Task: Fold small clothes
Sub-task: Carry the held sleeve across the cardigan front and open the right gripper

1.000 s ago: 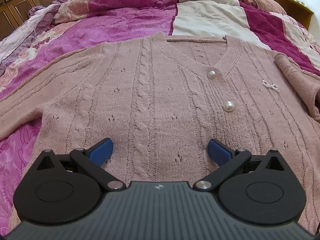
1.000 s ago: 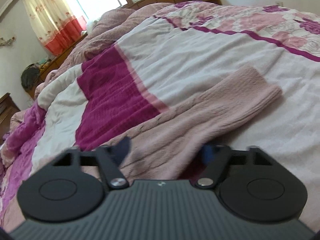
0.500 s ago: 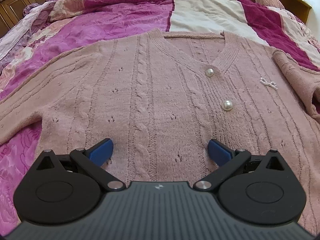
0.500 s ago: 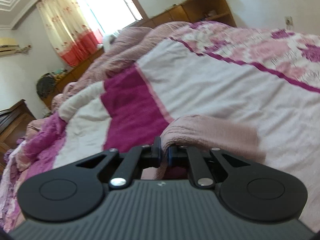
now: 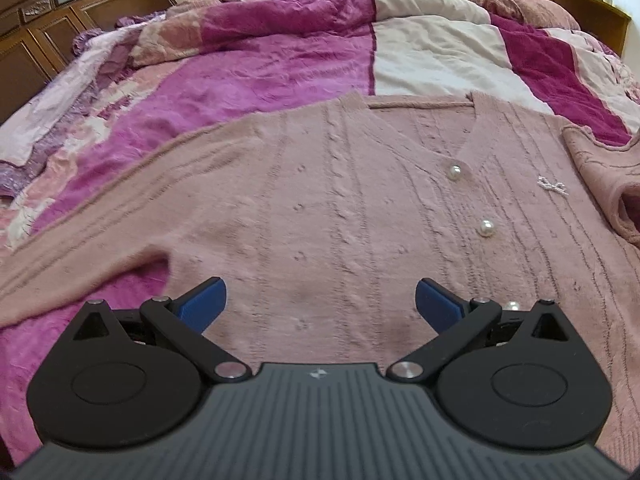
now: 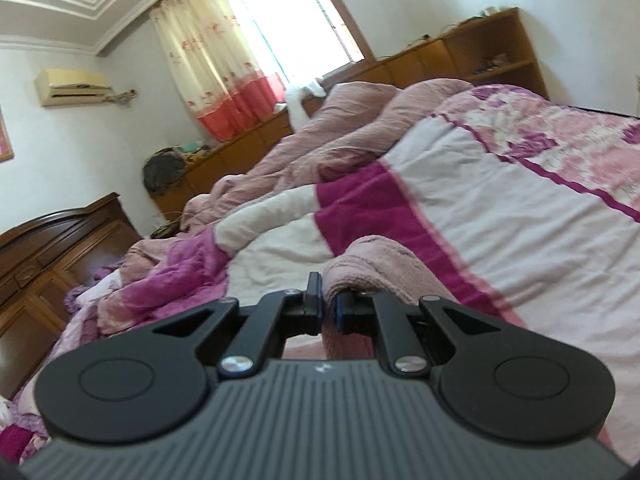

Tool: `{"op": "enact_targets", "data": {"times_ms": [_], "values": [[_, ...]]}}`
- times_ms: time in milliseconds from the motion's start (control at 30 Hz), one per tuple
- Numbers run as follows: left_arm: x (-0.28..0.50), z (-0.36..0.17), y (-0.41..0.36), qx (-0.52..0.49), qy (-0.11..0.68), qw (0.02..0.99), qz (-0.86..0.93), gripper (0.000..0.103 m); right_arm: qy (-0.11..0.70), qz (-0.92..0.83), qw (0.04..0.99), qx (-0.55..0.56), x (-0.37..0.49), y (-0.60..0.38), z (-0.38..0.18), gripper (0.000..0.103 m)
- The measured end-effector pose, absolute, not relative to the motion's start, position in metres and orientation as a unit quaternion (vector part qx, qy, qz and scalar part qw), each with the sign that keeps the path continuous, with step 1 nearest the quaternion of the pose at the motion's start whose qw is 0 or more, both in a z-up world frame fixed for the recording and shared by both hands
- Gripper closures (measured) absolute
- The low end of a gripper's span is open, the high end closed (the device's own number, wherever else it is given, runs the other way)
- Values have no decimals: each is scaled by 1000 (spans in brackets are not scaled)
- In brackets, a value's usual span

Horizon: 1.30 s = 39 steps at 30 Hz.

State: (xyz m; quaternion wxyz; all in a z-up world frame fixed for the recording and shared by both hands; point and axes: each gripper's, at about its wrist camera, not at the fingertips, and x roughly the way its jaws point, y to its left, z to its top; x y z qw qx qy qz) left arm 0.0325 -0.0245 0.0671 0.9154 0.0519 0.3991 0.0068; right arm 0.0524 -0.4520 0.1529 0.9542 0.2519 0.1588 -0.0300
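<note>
A pink cable-knit cardigan (image 5: 340, 208) lies spread face up on a bed covered by a patchwork quilt (image 5: 280, 68) of magenta, white and pale pink panels. Its V-neck points away from the camera, and pearl buttons (image 5: 486, 227) run down the front to the right of centre. A small sparkly bow (image 5: 553, 186) sits on the chest further right. One sleeve stretches flat toward the left edge of the bed.

The left gripper (image 5: 320, 304) hovers over the lower middle of the cardigan with its blue fingertips (image 5: 202, 304) spread wide and nothing between them.

In the right wrist view, the right gripper (image 6: 329, 308) is closed tight on a fold of the cardigan's other sleeve (image 6: 376, 268), which bunches up over the fingers and is raised off the quilt. In the left wrist view that sleeve (image 5: 600, 184) is bent and lifted at the right edge of the cardigan.

Behind the bed are a dark wooden headboard (image 6: 60, 248), a rumpled pink blanket (image 6: 344, 128), a sunlit window with a floral curtain (image 6: 208, 56), low wooden cabinets (image 6: 472, 56), and an air conditioner (image 6: 72, 86) high on the wall.
</note>
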Motion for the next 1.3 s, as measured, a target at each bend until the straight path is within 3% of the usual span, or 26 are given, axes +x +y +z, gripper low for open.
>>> {"op": "enact_targets", "data": {"times_ms": [633, 1300], "values": [[11, 87, 25, 27, 379, 925, 31, 0, 183, 67, 958, 213, 86, -309, 170, 94], [14, 72, 60, 18, 384, 922, 51, 0, 306, 131, 932, 144, 124, -184, 71, 94]]}}
